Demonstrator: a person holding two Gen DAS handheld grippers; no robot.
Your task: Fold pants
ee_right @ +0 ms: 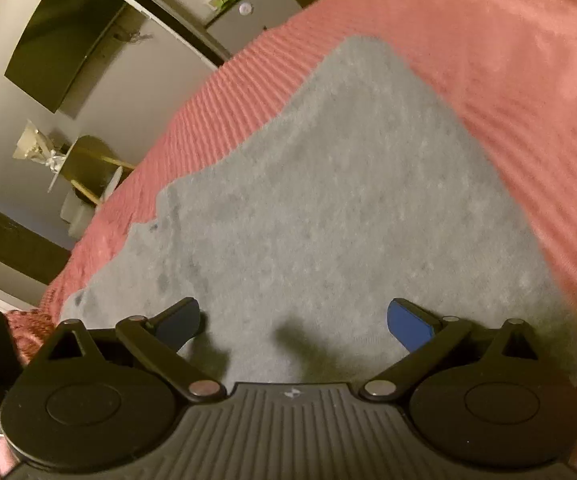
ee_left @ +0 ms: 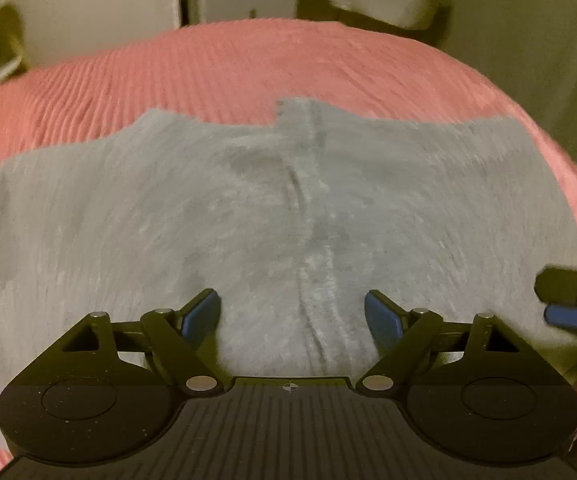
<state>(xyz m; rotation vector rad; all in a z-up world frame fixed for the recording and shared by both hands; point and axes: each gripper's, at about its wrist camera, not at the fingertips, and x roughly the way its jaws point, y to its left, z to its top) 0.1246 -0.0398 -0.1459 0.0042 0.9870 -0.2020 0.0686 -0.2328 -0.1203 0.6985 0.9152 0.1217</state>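
The grey pants (ee_left: 288, 208) lie spread flat on a pink ribbed bedspread (ee_left: 216, 68) covering a bed, filling the centre and lower part of both wrist views. In the left wrist view a raised seam runs from about 12 o'clock down towards 6 o'clock through the middle of the fabric, and the far edge of the garment has a small stepped notch near the top centre. The left hand-held gripper (ee_left: 292, 316) hangs over the cloth at 6 o'clock with its blue pads set wide apart and nothing between them but the fabric lying below. At 3 o'clock in that view, the tip of the right hand-held gripper (ee_left: 574, 300) pokes in over the garment's edge. In the right wrist view the right hand-held gripper (ee_right: 294, 322) also has its pads wide apart, clamping nothing, above the cloth, where a dark shadow falls. The pants taper towards 12 o'clock there. A dark wall-mounted screen (ee_right: 64, 36) sits at 10 o'clock beyond the bed.
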